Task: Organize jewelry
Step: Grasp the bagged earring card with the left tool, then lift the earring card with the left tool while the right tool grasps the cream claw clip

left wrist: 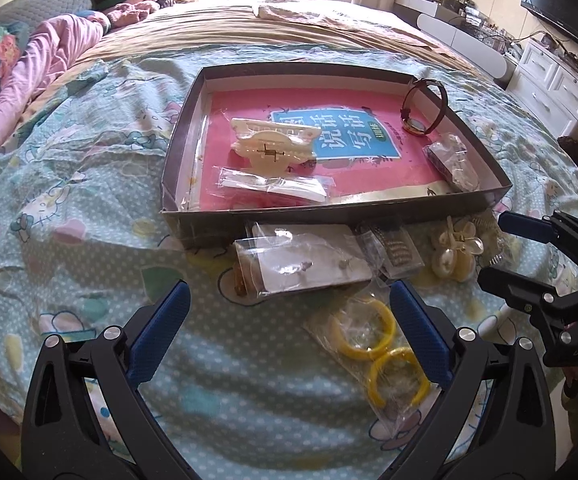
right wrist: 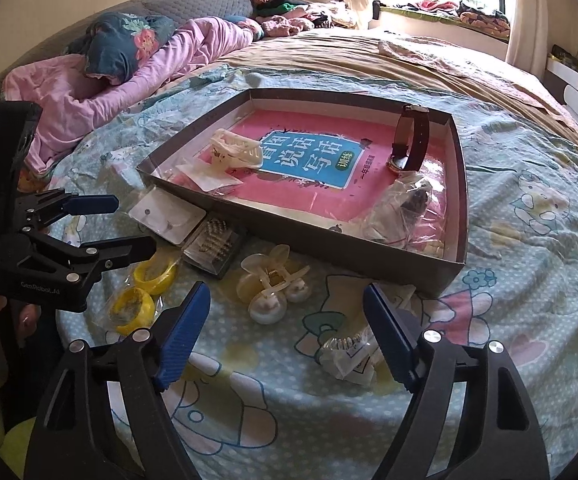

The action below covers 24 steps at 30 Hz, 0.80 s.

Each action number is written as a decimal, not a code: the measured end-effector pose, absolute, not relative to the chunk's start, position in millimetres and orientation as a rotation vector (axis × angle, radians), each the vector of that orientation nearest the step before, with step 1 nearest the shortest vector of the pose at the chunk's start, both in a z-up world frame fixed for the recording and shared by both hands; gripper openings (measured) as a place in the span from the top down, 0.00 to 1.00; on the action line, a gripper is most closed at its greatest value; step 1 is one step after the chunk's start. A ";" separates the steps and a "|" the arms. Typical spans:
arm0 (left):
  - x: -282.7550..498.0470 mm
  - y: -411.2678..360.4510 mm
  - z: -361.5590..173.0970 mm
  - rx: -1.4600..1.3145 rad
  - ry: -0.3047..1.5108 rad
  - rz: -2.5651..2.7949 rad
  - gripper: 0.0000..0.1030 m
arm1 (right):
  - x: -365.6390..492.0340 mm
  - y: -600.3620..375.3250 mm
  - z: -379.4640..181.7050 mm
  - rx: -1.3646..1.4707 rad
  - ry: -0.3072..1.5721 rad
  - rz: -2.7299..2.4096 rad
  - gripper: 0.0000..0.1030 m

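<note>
A dark cardboard tray (left wrist: 177, 148) (right wrist: 329, 244) lies on the bed with a pink book in its bottom. In it are a cream hair claw (left wrist: 273, 146) (right wrist: 235, 152), a brown-strap watch (left wrist: 425, 110) (right wrist: 411, 144) and bagged items (left wrist: 273, 186). In front of the tray lie a bagged earring card (left wrist: 309, 264) (right wrist: 169, 216), a bag of yellow bangles (left wrist: 381, 344) (right wrist: 141, 292), a small bagged comb (left wrist: 395, 250) (right wrist: 213, 244), a pearl flower clip (left wrist: 455, 254) (right wrist: 273, 284) and a small packet (right wrist: 349, 352). My left gripper (left wrist: 289, 312) (right wrist: 125, 224) is open above the bangles. My right gripper (right wrist: 287, 320) (left wrist: 497, 248) is open near the flower clip.
The bed has a light blue cartoon-print cover (left wrist: 69, 200) (right wrist: 529, 240). A pink quilt and pillows (right wrist: 109, 76) lie at the far left. White drawers and a television (left wrist: 561, 4) stand to the right of the bed.
</note>
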<state>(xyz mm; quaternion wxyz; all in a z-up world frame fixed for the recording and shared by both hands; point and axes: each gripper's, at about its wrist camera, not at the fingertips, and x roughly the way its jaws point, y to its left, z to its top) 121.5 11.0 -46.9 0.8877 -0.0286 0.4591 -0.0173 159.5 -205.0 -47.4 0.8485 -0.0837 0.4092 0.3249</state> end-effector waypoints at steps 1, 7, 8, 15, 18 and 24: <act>123.6 11.0 -47.5 -0.064 0.957 -0.035 0.09 | 160.2 -204.8 -47.9 -0.178 0.863 0.685 0.25; 135.4 7.6 -48.5 -0.089 0.961 -0.063 0.09 | 164.0 -202.4 -50.1 -0.183 0.869 0.691 0.26; 136.7 7.4 -49.2 -0.088 0.962 -0.062 0.09 | 163.5 -201.9 -50.4 -0.186 0.870 0.692 0.26; 143.5 9.9 -54.2 -0.084 0.970 -0.061 0.11 | 168.7 -196.2 -53.5 -0.200 0.878 0.698 0.27; 143.0 11.0 -54.6 -0.085 0.970 -0.071 0.19 | 170.3 -192.0 -55.6 -0.209 0.881 0.704 0.29; 140.7 11.2 -54.4 -0.079 0.969 -0.084 0.34 | 176.2 -179.2 -62.5 -0.233 0.895 0.734 0.45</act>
